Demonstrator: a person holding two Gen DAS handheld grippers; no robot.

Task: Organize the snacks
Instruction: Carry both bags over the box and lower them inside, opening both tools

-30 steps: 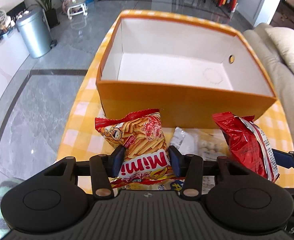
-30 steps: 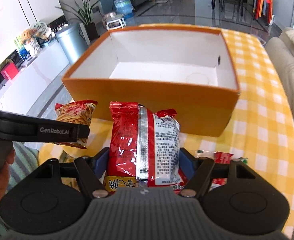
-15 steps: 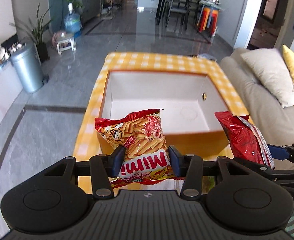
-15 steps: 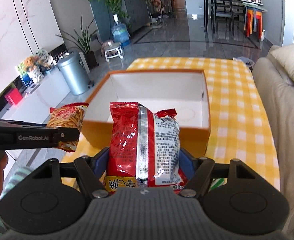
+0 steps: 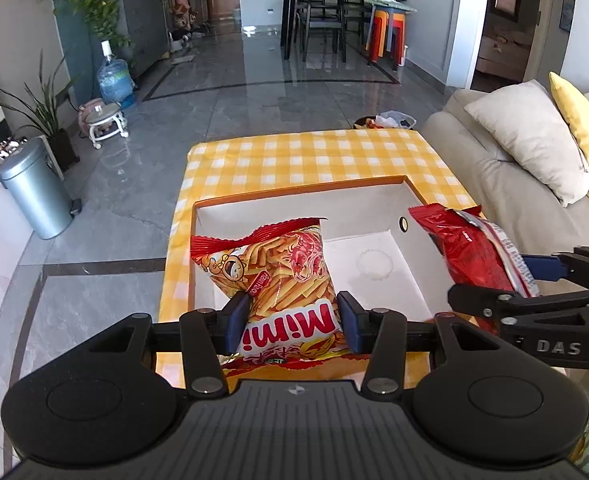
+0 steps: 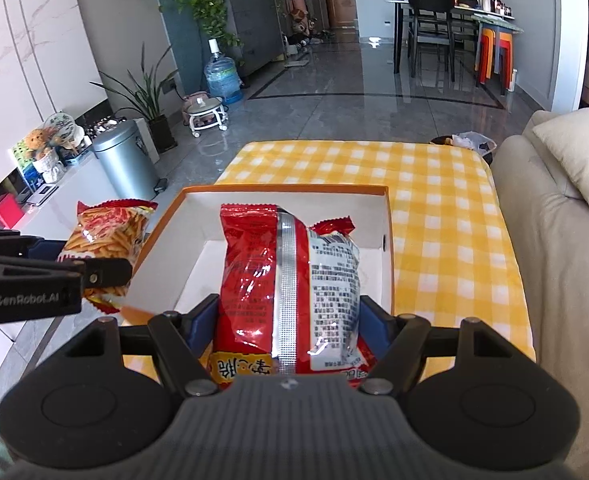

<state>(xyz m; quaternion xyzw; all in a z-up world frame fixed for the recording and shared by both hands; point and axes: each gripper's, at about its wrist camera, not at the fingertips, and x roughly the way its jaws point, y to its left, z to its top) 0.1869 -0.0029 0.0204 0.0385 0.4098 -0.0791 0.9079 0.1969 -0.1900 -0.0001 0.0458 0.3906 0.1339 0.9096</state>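
Covering table, yellow check cloth (image 5: 306, 156) (sofa (image 5: 506, 200) beside)

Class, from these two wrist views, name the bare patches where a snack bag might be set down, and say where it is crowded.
Free: the white floor of the orange cardboard box, bordered by its four walls, and the yellow checked tablecloth between the box and the beige sofa, plus beyond the box's far wall. Crowded: above the box's near edge, where the Mimi snack bag and red foil snack bag hang.
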